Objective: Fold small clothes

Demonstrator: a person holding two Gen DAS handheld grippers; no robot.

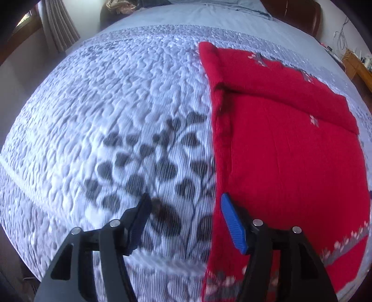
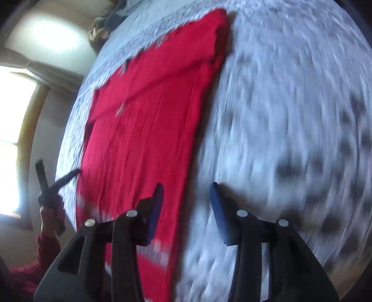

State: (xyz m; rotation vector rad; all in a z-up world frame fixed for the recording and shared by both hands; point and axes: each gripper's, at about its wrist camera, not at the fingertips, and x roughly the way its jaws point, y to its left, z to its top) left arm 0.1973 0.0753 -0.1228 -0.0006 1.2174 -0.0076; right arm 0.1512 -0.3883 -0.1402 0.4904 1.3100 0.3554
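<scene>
Both claws hang parted and empty – the left gripper (image 1: pixel 183 204) at the red garment's (image 1: pixel 286 148) near edge, the right gripper (image 2: pixel 186 192) straddling its other edge. The garment lies folded, flat on the leaf-patterned quilt (image 1: pixel 104 111); beyond, curtains (image 1: pixel 58 25) and a brown headboard (image 1: pixel 300 14).

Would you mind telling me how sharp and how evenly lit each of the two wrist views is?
Left wrist view: mild smear on the quilt, the red garment fairly crisp, light even, fisheye bulging the bed. Right wrist view: heavy motion blur streaking the quilt's leaf print, the garment's edges softened, and the window blown out to white glare.
</scene>
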